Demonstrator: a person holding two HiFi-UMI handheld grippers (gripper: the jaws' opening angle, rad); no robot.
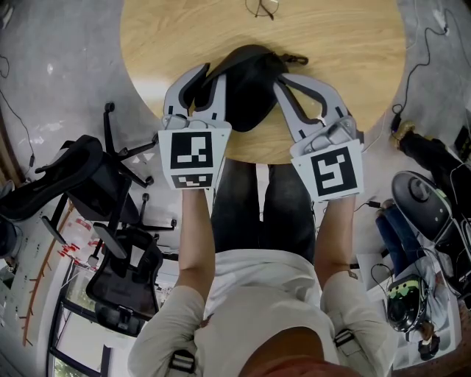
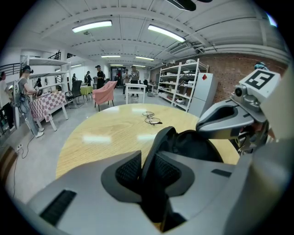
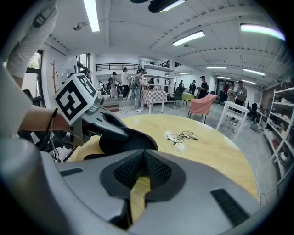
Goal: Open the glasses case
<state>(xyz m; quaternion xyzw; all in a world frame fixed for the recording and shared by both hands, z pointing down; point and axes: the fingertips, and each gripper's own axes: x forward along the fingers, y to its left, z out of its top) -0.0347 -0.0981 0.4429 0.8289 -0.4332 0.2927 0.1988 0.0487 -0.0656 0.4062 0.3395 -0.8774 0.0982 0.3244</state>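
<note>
A black glasses case (image 1: 246,81) lies at the near edge of the round wooden table (image 1: 338,44). My left gripper (image 1: 210,77) is shut on the case's left shell; in the left gripper view its pads (image 2: 128,172) pinch the thin black rim (image 2: 154,147), and the dark interior (image 2: 197,147) shows to the right. My right gripper (image 1: 287,79) sits at the case's right side. Its pads (image 3: 158,172) meet in the right gripper view, with nothing visible between them, and the case (image 3: 126,137) lies just to their left.
A pair of wire-rimmed glasses (image 1: 263,7) (image 3: 181,136) lies at the table's far side. Black office chairs (image 1: 110,221) stand on the floor at the left. Bags, cables and gear (image 1: 419,199) lie at the right. People and shelves are far off in the room.
</note>
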